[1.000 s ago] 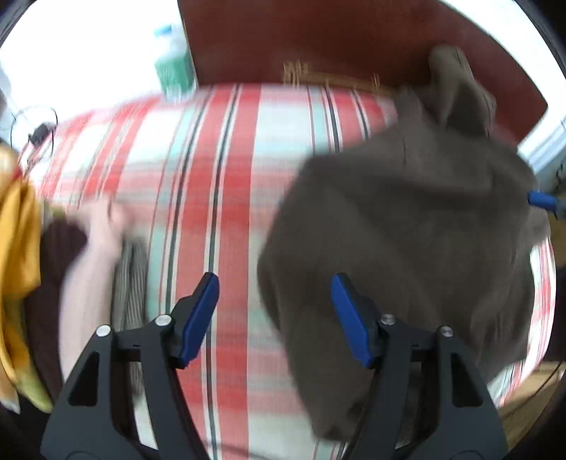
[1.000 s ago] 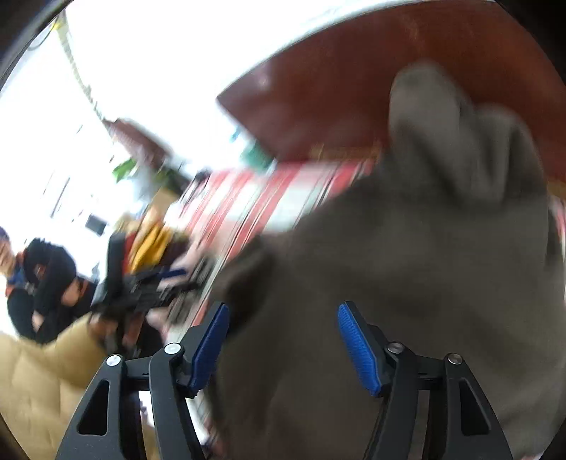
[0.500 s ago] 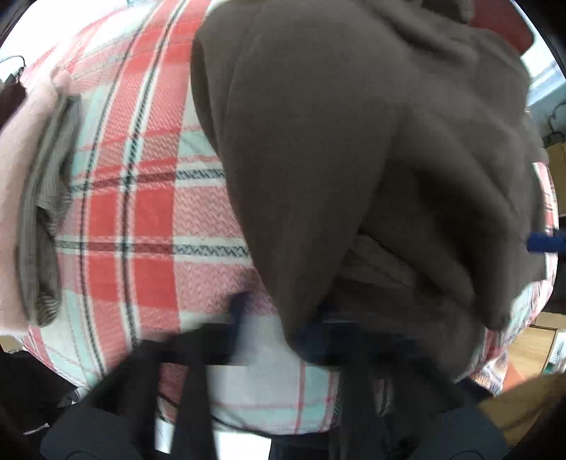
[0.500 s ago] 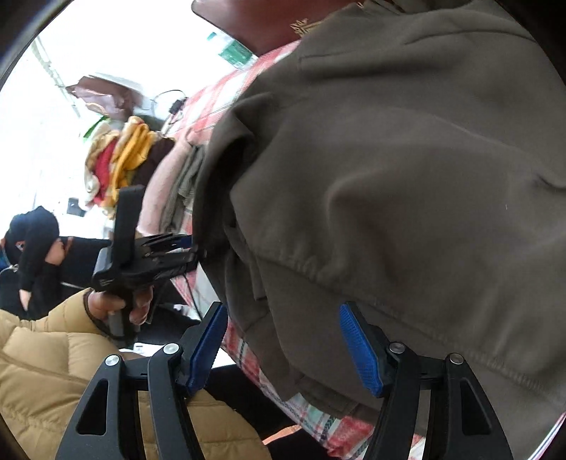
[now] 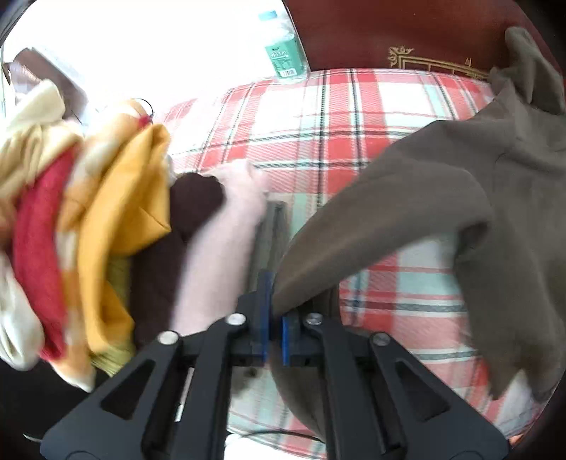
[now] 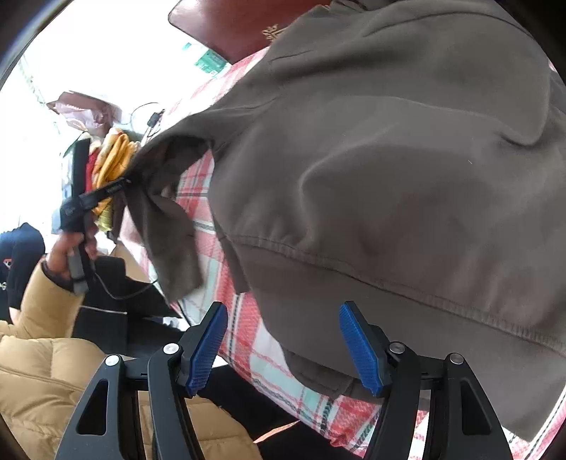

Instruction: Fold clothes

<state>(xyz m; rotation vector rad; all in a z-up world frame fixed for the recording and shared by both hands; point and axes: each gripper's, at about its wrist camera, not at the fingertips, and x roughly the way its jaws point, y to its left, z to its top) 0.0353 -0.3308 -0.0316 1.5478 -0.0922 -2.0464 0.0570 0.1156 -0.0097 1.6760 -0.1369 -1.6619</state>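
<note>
The brown sweatshirt (image 5: 442,198) lies spread over the plaid bed (image 5: 353,116), covering its right side, with its hem (image 6: 389,279) running along the near edge in the right wrist view. One corner of it is drawn out to the left, and there the left gripper (image 5: 274,329) has it: blue jaws pressed together, pinching that bit of cloth, which stretches taut from the jaws back to the body of the garment. In the right wrist view the same left gripper (image 6: 116,185) shows out at the left, held in a hand (image 6: 67,254) with a tan puffy sleeve (image 6: 42,318) behind it, and the pulled cloth hangs down from it in a loose fold. The right gripper (image 6: 283,345) sits just off the near hem with its jaws spread wide, nothing pinched, the cloth's edge just above them. To the left on the bed is a pile of clothes (image 5: 106,219): yellow, red, cream, dark brown and pale pink pieces, blurred. Far behind stands a dark red headboard (image 5: 406,32), and a green-labelled bottle (image 5: 283,56) beside it at the far left.
</note>
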